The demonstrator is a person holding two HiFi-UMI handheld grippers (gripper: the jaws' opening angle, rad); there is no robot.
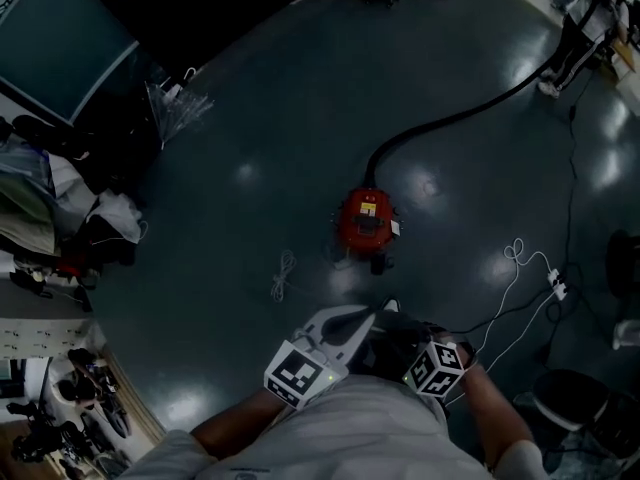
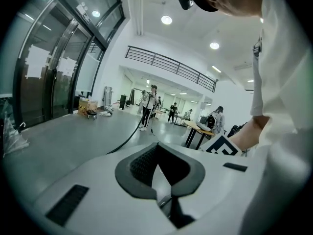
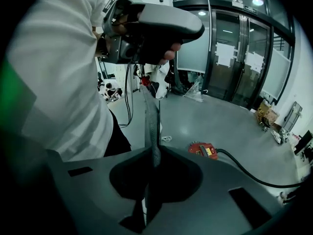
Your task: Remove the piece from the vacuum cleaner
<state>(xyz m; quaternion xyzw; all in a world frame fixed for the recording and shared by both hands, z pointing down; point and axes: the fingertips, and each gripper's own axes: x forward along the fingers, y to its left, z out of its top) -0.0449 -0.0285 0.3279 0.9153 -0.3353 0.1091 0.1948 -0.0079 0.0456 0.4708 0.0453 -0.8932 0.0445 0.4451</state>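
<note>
Vacuum cleaner (image 1: 366, 223) stands on the floor (image 1: 250, 118) at 12 o'clock from both grippers, well apart, with its hose (image 1: 440, 123) trailing toward 1 o'clock. Left gripper (image 1: 362, 318) and right gripper (image 1: 400, 326) are both clenched on nothing. Neither of the 2 is clearly nearer.

The left gripper (image 2: 157, 149) and right gripper (image 3: 148, 96) sit side by side near the torso, jaws closed on nothing.

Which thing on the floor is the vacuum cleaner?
Look at the middle of the dark floor. The vacuum cleaner sits there, a thick black hose curving away from it. It is boxy and bright red, unlike the thin white cords nearby.
</note>
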